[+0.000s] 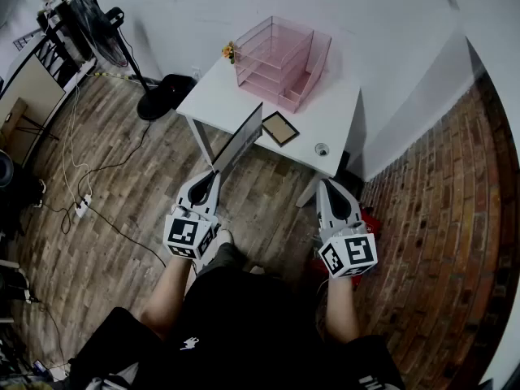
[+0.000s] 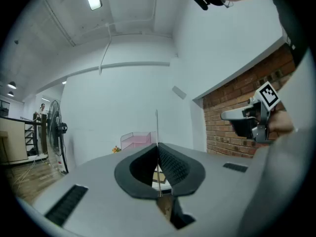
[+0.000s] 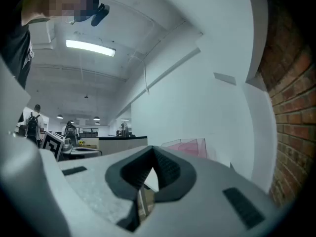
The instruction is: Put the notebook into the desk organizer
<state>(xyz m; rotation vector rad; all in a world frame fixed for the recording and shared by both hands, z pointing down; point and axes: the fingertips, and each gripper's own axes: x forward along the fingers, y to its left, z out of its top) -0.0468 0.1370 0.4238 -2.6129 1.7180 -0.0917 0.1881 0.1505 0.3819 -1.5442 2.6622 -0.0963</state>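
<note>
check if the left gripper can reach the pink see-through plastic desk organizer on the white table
Probably yes: the left gripper, shut on the thin grey notebook, faces the organizer, with only bare tabletop between them.

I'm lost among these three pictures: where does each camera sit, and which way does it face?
Head view: on the person's head, steeply down on both forearms, left gripper, right gripper, table.
Left gripper view: on that gripper, along jaws shut on the notebook; right gripper shows.
Right gripper view: along its shut jaws; left gripper shows.
Shared: pink organizer ahead.
</note>
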